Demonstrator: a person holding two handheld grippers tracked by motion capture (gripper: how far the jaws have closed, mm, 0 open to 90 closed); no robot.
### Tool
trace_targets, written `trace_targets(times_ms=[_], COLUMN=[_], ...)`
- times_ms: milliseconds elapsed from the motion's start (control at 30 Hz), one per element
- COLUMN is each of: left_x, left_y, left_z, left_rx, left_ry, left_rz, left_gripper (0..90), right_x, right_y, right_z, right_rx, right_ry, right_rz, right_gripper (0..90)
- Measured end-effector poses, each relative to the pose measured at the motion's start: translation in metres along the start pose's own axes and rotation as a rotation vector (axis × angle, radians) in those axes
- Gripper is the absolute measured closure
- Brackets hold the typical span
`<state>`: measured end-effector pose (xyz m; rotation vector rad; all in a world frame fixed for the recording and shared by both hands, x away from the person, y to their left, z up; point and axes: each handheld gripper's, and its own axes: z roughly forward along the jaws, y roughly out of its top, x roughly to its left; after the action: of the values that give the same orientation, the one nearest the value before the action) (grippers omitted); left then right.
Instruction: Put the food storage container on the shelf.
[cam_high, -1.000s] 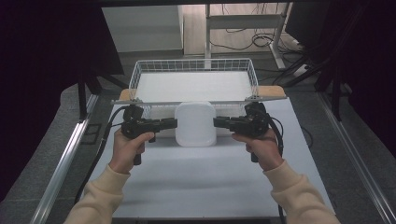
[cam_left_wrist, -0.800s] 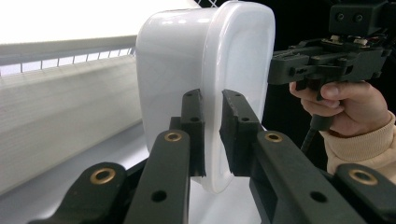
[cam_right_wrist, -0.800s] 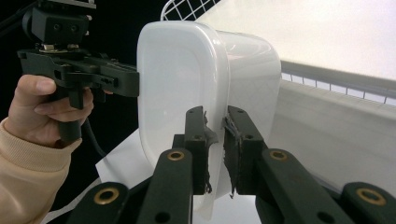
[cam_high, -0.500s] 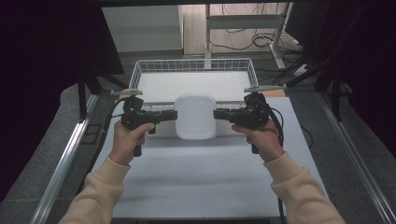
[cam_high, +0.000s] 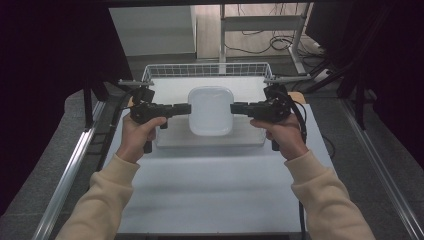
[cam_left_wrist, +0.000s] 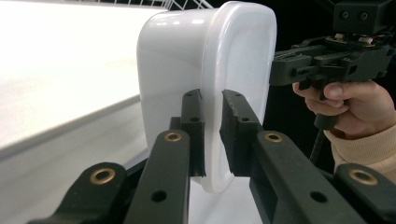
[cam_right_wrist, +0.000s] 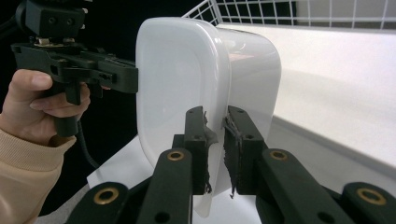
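A white tub (cam_high: 210, 110) hangs above the surface (cam_high: 210, 190), near a wire basket (cam_high: 207, 70). The left gripper (cam_high: 182, 108) pinches its left rim between its jaws. The right gripper (cam_high: 239, 108) pinches the opposite rim likewise.

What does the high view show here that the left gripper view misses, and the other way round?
High view alone: both forearms, the white table, the whole wire basket behind, the floor and cables beyond. Left gripper view alone: its two pads pinching the tub's rim, seen close up. Both: the white tub held between the left gripper and the right gripper, and the right hand.
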<state>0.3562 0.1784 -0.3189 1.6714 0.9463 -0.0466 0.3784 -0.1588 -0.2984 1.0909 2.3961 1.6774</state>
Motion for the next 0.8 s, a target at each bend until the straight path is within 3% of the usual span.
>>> trace_targets(times_ms=[267,433,600,800], left_x=[0.004,0.008,0.017,0.027], left_y=[0.024,0.046,0.065,0.081], left_z=[0.003,0.006,0.008,0.016], left_rx=[0.004,0.001,-0.005,0.01], left_ry=[-0.005,0.01,-0.013,-0.008], left_rz=[0.013,0.019,0.01,-0.001], left_gripper=[80.2,80.2,80.2,80.2], right_x=[-0.006,-0.015,-0.023,-0.036], right_y=[0.018,0.038,0.058,0.072], right_z=[-0.002,0.0,0.001,0.006], right_rx=[-0.004,0.0,-0.013,-0.01], right_ry=[-0.004,-0.003,0.019,0.016], right_rz=[-0.009,-0.007,0.001,0.013], right_gripper=[79.7,79.8,79.9,80.1])
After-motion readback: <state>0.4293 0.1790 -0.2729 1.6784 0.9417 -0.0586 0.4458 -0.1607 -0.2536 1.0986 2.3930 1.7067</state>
